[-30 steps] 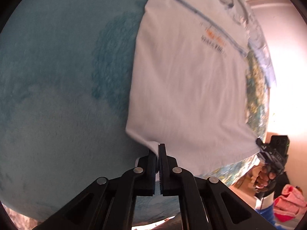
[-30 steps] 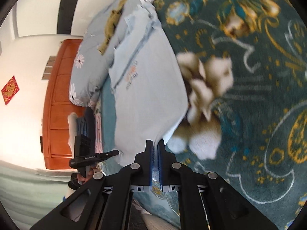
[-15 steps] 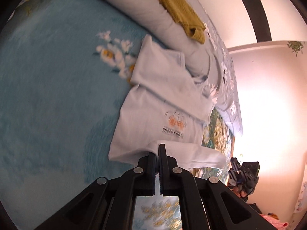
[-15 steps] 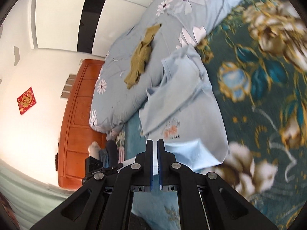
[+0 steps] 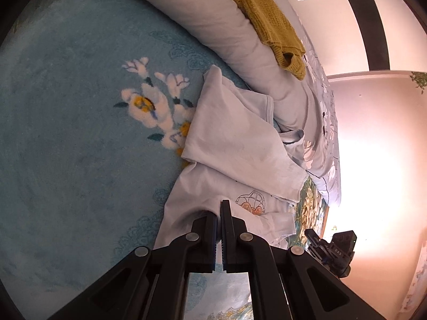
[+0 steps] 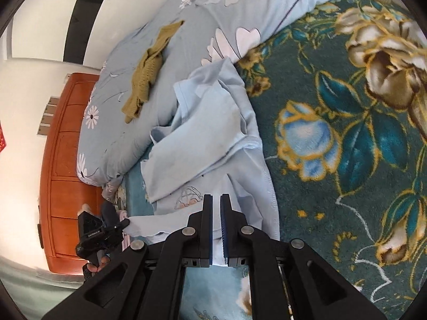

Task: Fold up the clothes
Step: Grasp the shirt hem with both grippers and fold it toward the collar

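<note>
Pinching the bottom hem of the pale blue T-shirt, the left gripper has its jaws pressed tight together with cloth caught between them. Over on the other side, the right gripper has the same hem running up into a narrow slot between its pads, and those jaws are just beginning to part. Between the two, the hem is drawn up over the shirt's lower half, half covering a small car print on the chest. The shirt lies on a teal floral blanket, which looks paler in the left view. Further up, the top of the shirt is rumpled, one sleeve folded across the body and the collar bunched against a grey-blue flowered duvet. On that duvet sits a mustard-yellow knitted garment. At the far edge, a wooden headboard stands against the white wall.
</note>
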The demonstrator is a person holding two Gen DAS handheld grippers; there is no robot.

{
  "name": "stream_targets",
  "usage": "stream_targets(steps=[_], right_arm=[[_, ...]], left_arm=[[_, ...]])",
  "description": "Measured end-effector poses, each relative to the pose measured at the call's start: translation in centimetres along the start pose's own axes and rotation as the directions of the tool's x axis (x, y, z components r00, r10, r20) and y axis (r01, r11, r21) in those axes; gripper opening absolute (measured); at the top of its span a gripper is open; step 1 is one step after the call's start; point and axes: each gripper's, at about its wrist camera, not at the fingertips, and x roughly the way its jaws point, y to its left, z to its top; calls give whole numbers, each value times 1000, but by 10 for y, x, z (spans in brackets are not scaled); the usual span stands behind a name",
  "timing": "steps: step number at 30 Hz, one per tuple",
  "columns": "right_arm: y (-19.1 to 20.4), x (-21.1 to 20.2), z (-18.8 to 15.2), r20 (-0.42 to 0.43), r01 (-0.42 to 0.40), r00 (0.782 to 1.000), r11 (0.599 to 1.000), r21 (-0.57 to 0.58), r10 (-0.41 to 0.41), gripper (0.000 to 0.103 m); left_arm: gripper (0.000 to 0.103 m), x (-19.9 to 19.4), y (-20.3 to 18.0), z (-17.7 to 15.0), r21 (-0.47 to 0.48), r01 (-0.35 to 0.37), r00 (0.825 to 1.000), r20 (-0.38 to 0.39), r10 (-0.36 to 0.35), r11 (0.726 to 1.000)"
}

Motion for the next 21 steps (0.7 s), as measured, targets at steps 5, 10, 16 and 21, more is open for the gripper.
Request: stream_targets(steps=[5, 10, 16, 21], right_arm=[[-16, 16, 2, -16, 13, 1000, 999, 42, -12, 25], [-21, 33, 7, -56, 16, 998, 998, 58, -13, 29], [-15, 46, 7, -111, -27, 993, 999, 46, 32, 29], [-5, 51, 4, -133, -22, 991, 1000, -20, 19, 5]], left_arm=[[2, 4, 14, -7, -29, -5, 1000, -16, 4, 1000], [2, 6, 17, -11, -37, -1, 1000, -18, 0, 999], [2, 9, 18, -11, -31, -8, 1000, -26, 8, 999], [3, 14, 19, -10, -28, -8, 999, -37, 7, 1000]])
